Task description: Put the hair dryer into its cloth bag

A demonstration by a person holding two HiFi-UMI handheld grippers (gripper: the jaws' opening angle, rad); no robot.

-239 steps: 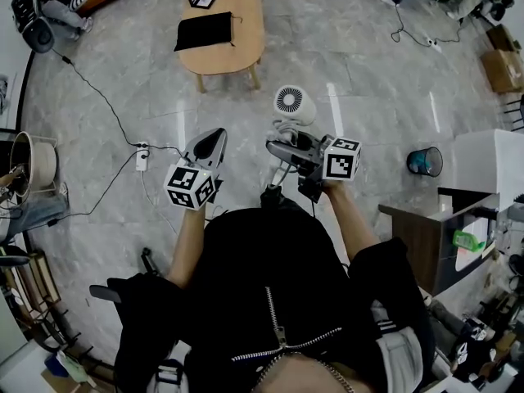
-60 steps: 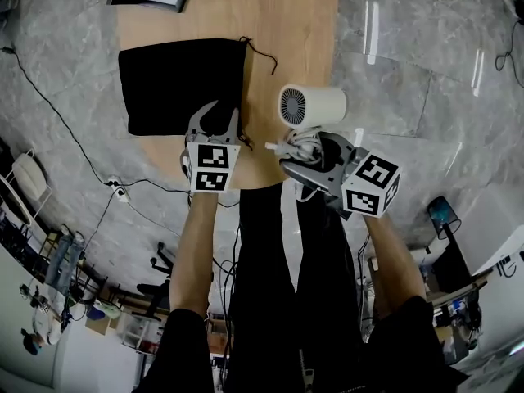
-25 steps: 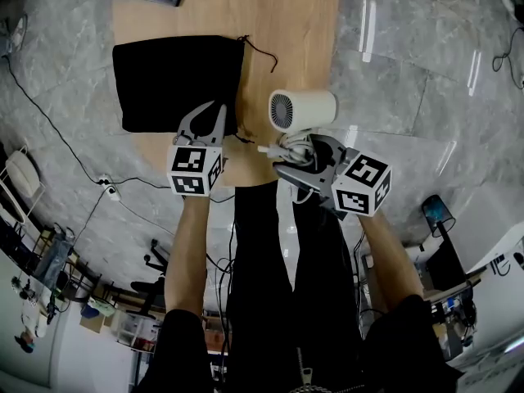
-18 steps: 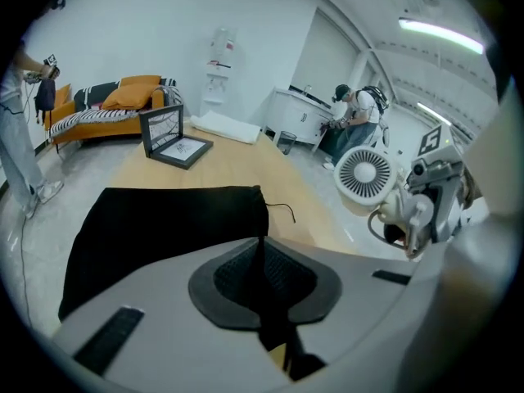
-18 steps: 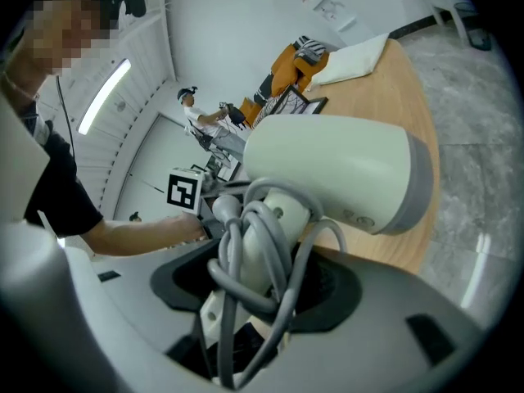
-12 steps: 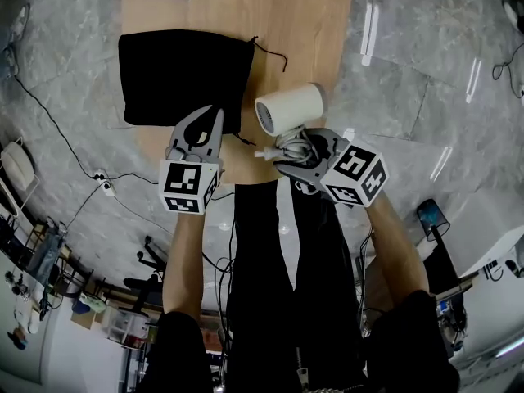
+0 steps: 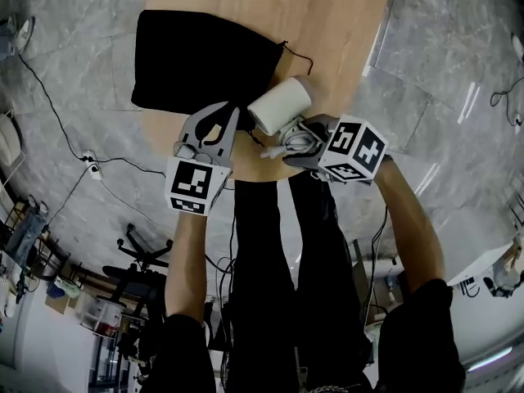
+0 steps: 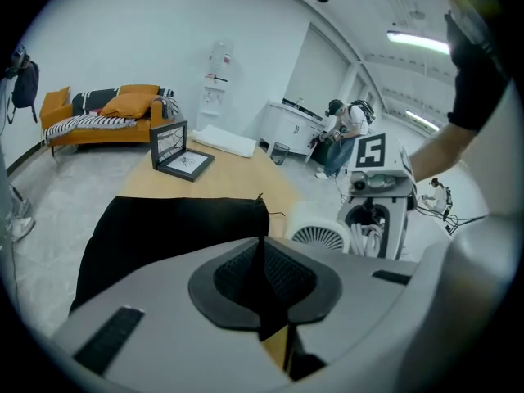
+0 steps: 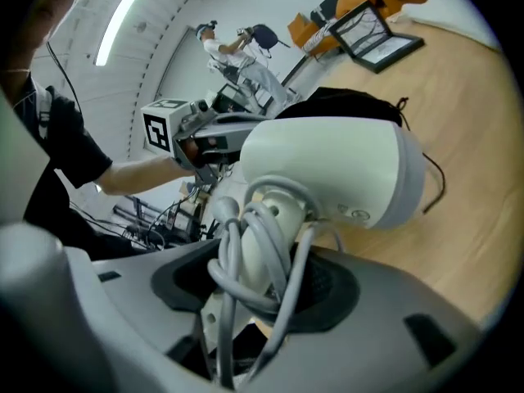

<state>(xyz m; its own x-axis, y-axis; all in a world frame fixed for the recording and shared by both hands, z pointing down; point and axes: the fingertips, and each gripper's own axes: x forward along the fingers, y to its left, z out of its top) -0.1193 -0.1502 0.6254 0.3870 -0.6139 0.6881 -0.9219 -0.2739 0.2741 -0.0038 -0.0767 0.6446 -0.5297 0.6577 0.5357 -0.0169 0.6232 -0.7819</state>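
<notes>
At far left, grey floor (image 7: 90,56) with a power strip (image 7: 88,164) and its cable, well apart from the table (image 7: 344,15). Then the table's left edge, with the cloth bag (image 7: 196,60) flat on the wood and reaching right to that edge: no bare top on that side. Beyond the bag, at the far edge, a picture frame (image 8: 182,158), apart from it. Bag's mouth on its right side, drawstring (image 7: 300,56) trailing onto the wood there. Right of the mouth, a broad stretch of bare wood out to the table's right edge, then more open floor. Rounded near edge of the table just below both grippers, the person's legs (image 7: 262,252) close behind it.

At the bag's near right corner, the left gripper (image 8: 262,256), jaws together, pads pinching a fold of black cloth with no gap between them. Just right of it, the hair dryer (image 7: 280,105): white barrel over the near part of the table, beside the bag's mouth, grille end turned toward the left gripper, other end toward the bare wood. Cannot tell whether the barrel touches the top. Further right, over the near edge, the right gripper (image 9: 258,285), jaws standing fairly wide and clamped on the dryer's handle, with the grey cord (image 9: 229,252) wound round that handle and caught between the pads too.
</notes>
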